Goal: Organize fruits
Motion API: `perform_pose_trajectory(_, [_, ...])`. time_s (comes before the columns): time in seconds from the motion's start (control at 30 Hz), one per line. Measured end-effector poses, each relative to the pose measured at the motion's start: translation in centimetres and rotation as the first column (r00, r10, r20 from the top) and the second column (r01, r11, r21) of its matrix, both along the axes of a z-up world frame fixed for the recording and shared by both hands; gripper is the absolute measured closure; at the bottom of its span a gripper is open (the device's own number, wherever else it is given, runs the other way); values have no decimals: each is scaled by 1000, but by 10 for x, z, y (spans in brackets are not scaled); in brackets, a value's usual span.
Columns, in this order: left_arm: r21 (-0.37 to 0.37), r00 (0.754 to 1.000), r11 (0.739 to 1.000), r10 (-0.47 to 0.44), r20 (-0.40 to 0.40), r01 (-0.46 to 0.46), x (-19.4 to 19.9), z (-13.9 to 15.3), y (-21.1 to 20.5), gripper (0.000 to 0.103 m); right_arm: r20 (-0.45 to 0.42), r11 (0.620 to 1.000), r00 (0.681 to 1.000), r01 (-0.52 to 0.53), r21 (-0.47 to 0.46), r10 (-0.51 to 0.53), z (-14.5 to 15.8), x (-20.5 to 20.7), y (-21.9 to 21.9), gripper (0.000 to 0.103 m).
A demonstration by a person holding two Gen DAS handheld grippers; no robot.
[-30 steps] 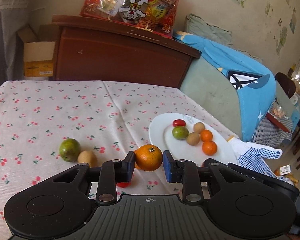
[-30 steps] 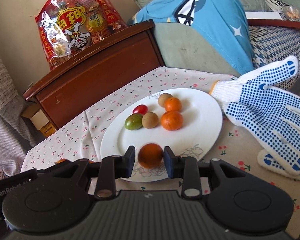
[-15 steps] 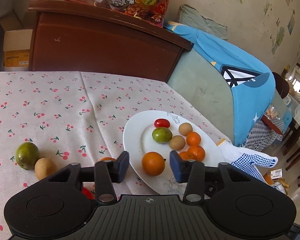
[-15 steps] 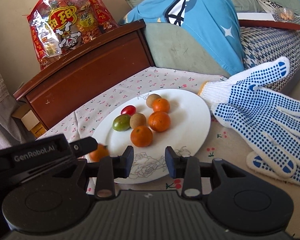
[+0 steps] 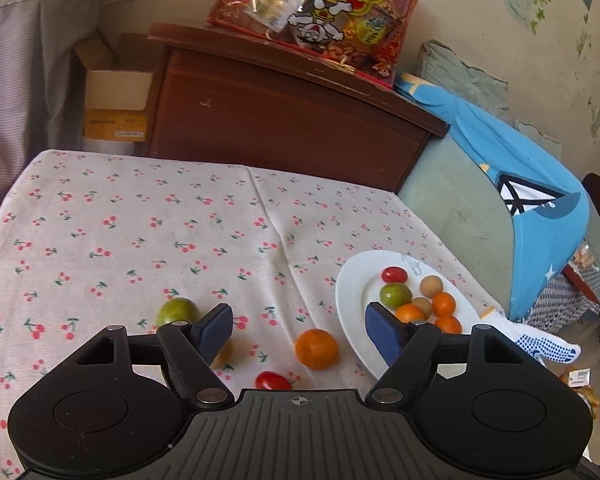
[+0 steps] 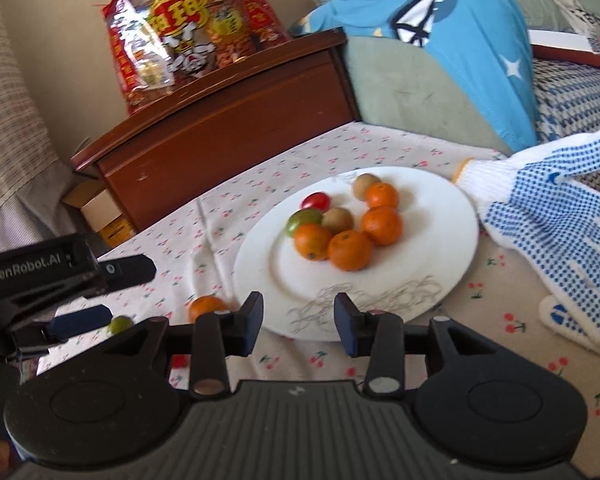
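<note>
- Done so far: the white plate [image 6: 452, 216] on the cherry-print surface [image 5: 140, 232] carries seven fruits in one cluster: four oranges [image 6: 350, 250], two brown longan-like fruits [image 6: 338, 219], one green fruit [image 6: 300, 219] and one cherry tomato [image 6: 316, 201].
- Left to do: four fruits lie off the plate, on the cloth to its left.
- Loose orange [image 5: 316, 349]: just beside the plate rim, not touching it.
- Loose cherry tomato [image 5: 273, 381]: near the orange, close to the left tool's body.
- Loose green fruit [image 5: 178, 310]: further left, partly behind the left pad.
- Loose brown fruit [image 5: 225, 354]: mostly hidden behind that same pad.
- Left tool [image 5: 299, 330]: jaws have just been opening and stand wide, holding nothing; the loose orange shows in the gap but lies beyond the pads.
- Right tool [image 6: 299, 322]: jaws have just been opening, moderately apart, empty, over the near plate rim.
- Judgement: roughly two thirds complete; the loose orange is probably the easiest next pick.
- A dotted work glove [image 6: 560, 216] lies right of the plate, outside the task.
</note>
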State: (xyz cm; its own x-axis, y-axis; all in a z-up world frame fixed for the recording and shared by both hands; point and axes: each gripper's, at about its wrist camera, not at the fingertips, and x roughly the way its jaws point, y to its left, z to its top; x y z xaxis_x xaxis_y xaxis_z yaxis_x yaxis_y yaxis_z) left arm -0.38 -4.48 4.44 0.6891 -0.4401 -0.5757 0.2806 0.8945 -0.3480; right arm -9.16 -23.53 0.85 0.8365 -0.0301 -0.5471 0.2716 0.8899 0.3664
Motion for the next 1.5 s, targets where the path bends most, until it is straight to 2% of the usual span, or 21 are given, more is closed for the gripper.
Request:
perform_pose_trajectory(0.23, [15,993,994,110,-33,-109,-1,0,43,29,8,991,991,-133,-4,133,0,0,26,62])
perform_pose_trajectory(0.5, [51,984,984,171,-46,-169,-2,-12,71,29,13,970,970,-241,-23,241,-3,1,53,62])
perform_pose_trajectory(0.77, [38,980,981,191,-60,-189,4,-25,78,29,-4,956,957,-289,-48,289,-12,16,67,62])
perform_pose_trajectory(0.93, [16,984,985,172,-53,-171,8,-31,74,29,-9,950,952,-305,-74,305,-16,23,73,63])
perform_pose_trajectory(1.23, [4,988,989,148,-49,-147,19,-41,60,32,-19,938,945,-327,-112,327,-19,31,82,71])
perform_pose_trajectory(1.3, [3,989,990,140,-42,-140,20,-43,56,32,-23,940,946,-323,-109,323,-19,33,83,76])
perform_pose_trajectory(1.33, [8,990,991,137,-35,-136,20,-43,54,33,-23,941,947,-321,-104,320,-19,34,82,78])
perform_pose_trajectory(1.4, [7,992,992,123,-34,-123,21,-43,51,42,-25,944,949,-315,-96,314,-20,35,80,82])
perform_pose_trajectory(1.5, [-14,993,994,112,-35,-112,24,-45,49,52,-24,949,953,-302,-91,301,-20,36,79,83])
